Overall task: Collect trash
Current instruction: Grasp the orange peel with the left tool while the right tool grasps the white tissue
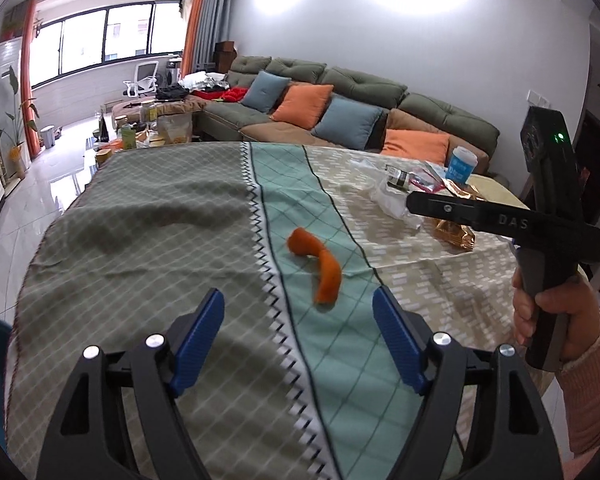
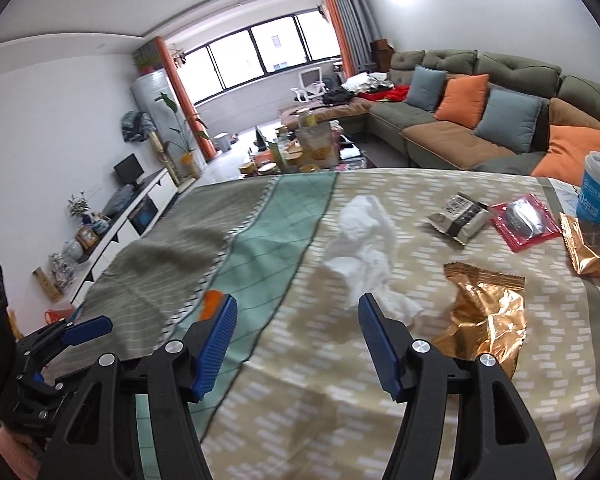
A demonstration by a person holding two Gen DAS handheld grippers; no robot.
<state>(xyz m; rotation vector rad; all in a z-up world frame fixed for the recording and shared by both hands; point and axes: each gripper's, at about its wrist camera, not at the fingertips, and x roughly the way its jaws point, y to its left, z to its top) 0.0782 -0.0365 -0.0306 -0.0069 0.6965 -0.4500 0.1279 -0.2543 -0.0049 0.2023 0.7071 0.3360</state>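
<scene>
On table: orange peel (image 1: 316, 266) lies loose on cloth.
Left gripper (image 1: 298, 312): jaws spread, empty, aimed at peel (likely next pickup).
Right gripper (image 2: 298, 322): released, facing crumpled tissue (image 2: 366, 248).

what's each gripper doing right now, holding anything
left gripper: open, holding nothing, orange peel just ahead
right gripper: open, holding nothing, tissue just ahead
</scene>
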